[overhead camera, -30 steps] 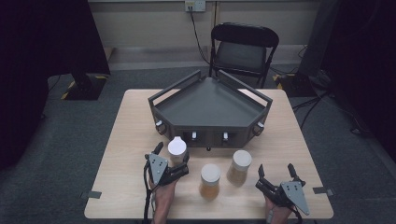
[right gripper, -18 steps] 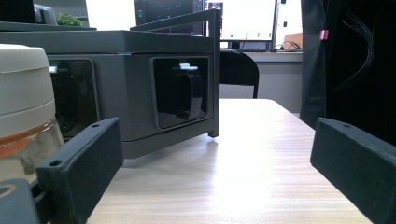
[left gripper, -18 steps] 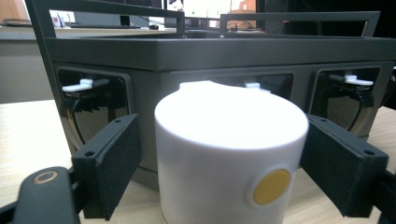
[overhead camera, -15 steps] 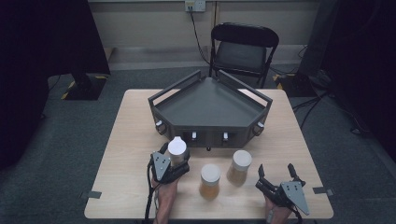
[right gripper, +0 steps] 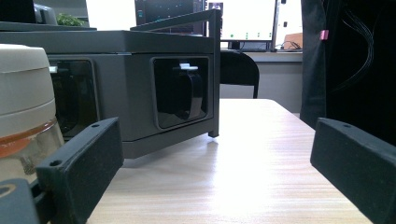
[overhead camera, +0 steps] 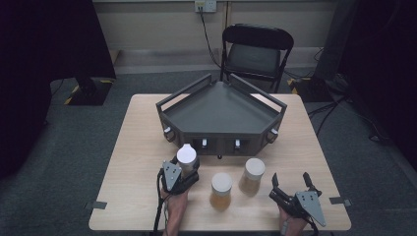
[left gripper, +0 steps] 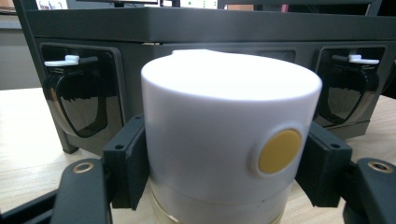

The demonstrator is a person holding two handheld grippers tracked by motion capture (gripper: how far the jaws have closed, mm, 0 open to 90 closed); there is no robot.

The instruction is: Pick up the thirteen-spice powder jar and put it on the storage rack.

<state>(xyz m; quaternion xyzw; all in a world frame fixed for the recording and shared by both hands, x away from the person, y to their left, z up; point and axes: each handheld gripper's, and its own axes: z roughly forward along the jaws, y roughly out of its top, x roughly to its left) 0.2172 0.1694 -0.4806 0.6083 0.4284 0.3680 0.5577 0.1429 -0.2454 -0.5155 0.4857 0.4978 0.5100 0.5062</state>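
Surface: pale wooden table (overhead camera: 137, 147), dark tray unit (overhead camera: 221, 115) set at the rear.
Room: grey carpet, folding chair (overhead camera: 255, 51) placed behind.
Left gripper (overhead camera: 178, 173): just closed, clamped on white-capped jar (overhead camera: 186, 156), near the tray front.
Right gripper (overhead camera: 293, 189): jaws spread, nothing held.

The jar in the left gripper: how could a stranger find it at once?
Start at the dark angular tray on the wooden table. Three white-lidded jars stand before it. The held jar is the leftmost, nearest the tray, clamped by the left gripper, with a yellow dot on its lid.
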